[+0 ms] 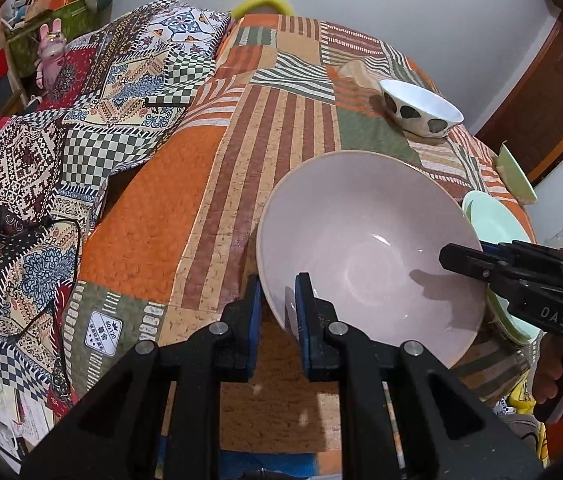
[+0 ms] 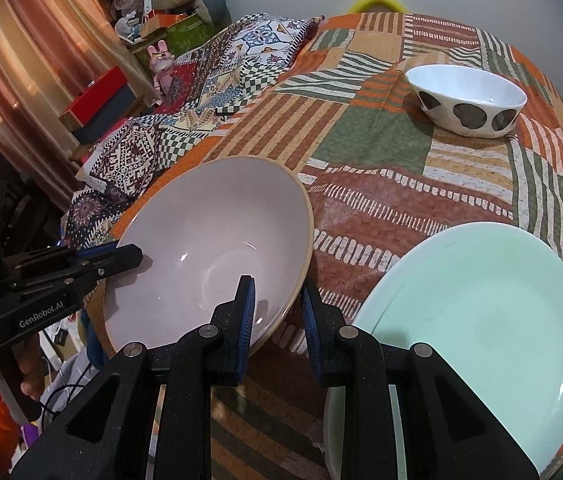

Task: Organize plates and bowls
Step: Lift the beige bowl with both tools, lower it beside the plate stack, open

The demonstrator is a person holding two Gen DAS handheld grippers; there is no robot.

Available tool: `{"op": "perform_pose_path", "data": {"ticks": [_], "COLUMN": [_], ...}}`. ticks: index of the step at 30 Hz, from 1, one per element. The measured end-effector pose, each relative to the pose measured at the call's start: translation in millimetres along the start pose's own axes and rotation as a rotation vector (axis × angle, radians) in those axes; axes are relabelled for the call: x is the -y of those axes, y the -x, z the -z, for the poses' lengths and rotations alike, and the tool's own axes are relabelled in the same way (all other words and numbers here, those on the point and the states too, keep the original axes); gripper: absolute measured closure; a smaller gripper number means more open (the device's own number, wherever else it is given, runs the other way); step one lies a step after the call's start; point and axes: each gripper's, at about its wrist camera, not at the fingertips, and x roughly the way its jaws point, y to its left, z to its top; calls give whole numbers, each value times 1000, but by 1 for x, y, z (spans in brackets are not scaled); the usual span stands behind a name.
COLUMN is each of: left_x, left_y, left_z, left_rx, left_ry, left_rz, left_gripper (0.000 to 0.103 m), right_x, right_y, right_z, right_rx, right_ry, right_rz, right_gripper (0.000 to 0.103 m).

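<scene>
Pale pink bowl (image 1: pixel 369 248) is clamped at opposite rim points: left gripper (image 1: pixel 277 312) pinches the near rim, right gripper (image 2: pixel 277 312) the far one, each with one blue pad inside and one outside. Whether the bowl's base touches the patchwork cloth (image 1: pixel 209 184) cannot be told. Right of the right gripper lies a mint green plate (image 2: pixel 481 320), its near edge cut off. Ahead stands a spotted white bowl (image 2: pixel 467 96), well apart.
</scene>
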Motion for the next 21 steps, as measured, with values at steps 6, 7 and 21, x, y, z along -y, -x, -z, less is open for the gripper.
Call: {"op": "perform_pose_path", "data": {"ticks": [6,7,21], "left_x": [1,1,28], "left_y": [1,1,59], "left_z": [-1,-2,-31], "left_rx": [2,0,147], "left_ry": [3,6,-49], "left_rz": [1,1,-5], "left_gripper": [89,89,84], "right_x": [1,2,11], "right_y": [-3,-1,67], "right_z": [0,1,-5], "right_rx": [-17,-16,168], "right_ry": [-3,-3,29], "right_rz": [0,1,52], "right_gripper": [79,79,73]}}
